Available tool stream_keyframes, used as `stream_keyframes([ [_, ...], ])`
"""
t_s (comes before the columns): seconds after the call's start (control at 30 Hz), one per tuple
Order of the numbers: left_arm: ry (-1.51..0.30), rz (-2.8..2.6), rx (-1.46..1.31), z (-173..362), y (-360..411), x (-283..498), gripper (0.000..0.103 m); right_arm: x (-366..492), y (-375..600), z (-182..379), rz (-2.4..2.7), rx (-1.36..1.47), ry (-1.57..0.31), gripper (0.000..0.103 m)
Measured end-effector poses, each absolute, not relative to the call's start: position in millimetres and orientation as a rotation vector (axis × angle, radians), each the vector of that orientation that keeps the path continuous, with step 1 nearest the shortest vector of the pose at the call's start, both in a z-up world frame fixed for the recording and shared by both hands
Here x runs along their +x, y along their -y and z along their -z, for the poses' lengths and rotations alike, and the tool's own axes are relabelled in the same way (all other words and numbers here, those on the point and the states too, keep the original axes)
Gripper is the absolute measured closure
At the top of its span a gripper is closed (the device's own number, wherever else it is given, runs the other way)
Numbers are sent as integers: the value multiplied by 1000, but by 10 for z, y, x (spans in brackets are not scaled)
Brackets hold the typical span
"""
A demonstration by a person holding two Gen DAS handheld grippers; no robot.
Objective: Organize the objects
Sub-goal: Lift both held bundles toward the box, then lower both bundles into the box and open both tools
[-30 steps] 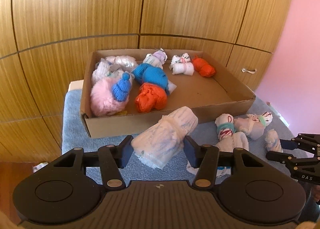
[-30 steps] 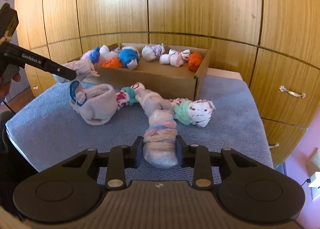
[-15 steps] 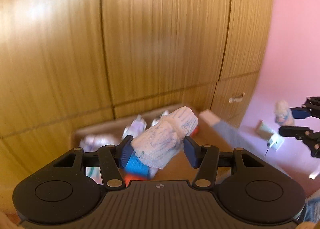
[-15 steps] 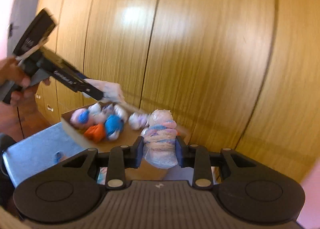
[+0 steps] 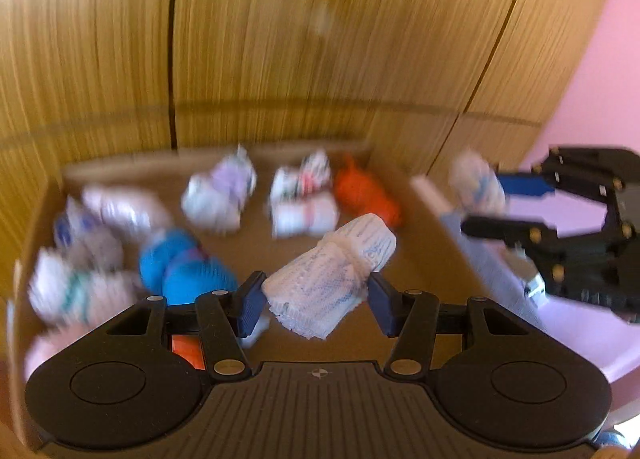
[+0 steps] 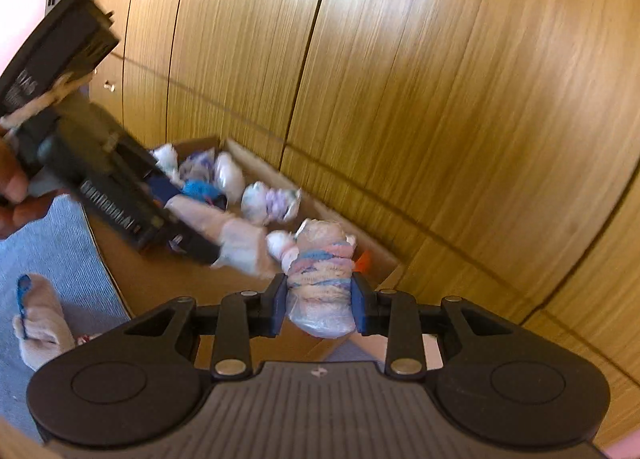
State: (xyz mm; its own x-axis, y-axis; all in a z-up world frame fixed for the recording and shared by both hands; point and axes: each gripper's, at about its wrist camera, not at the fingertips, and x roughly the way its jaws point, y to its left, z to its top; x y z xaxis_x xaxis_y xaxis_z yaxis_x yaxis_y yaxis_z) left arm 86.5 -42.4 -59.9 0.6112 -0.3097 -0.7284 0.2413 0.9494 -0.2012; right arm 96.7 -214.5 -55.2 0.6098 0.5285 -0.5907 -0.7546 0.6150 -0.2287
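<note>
My left gripper (image 5: 316, 301) is shut on a white sock roll with faint blue marks (image 5: 332, 271) and holds it in the air above the open cardboard box (image 5: 420, 279). The box holds several sock rolls, among them a blue roll (image 5: 180, 271) and an orange roll (image 5: 368, 195). My right gripper (image 6: 320, 299) is shut on a pastel striped sock roll (image 6: 320, 279) and hangs over the box's right end. In the left wrist view the right gripper (image 5: 492, 205) shows at the right with its roll (image 5: 476, 183). In the right wrist view the left gripper (image 6: 192, 235) and its white roll (image 6: 240, 243) reach in from the left.
The box (image 6: 120, 259) stands on a blue-grey towel (image 6: 60, 243) against wooden cabinet doors (image 6: 400, 99). One pale sock with a blue loop (image 6: 40, 323) lies on the towel left of the box. A hand (image 6: 16, 195) holds the left gripper's handle. A pink wall (image 5: 600, 79) lies to the right.
Both grippers have lifted their sock rolls off the towel and carried them over the box. The right gripper has tilted, so its view now leans.
</note>
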Motion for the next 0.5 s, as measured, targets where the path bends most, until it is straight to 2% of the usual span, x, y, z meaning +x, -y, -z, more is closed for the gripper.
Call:
stream_keyframes([
  [0.27, -848, 258, 17, 820, 186, 1059, 42, 1142, 1953, 804, -823, -537, -558, 73],
  [0.5, -844, 251, 25, 802, 165, 1312, 42, 1290, 1707, 878, -877, -610, -596, 73],
])
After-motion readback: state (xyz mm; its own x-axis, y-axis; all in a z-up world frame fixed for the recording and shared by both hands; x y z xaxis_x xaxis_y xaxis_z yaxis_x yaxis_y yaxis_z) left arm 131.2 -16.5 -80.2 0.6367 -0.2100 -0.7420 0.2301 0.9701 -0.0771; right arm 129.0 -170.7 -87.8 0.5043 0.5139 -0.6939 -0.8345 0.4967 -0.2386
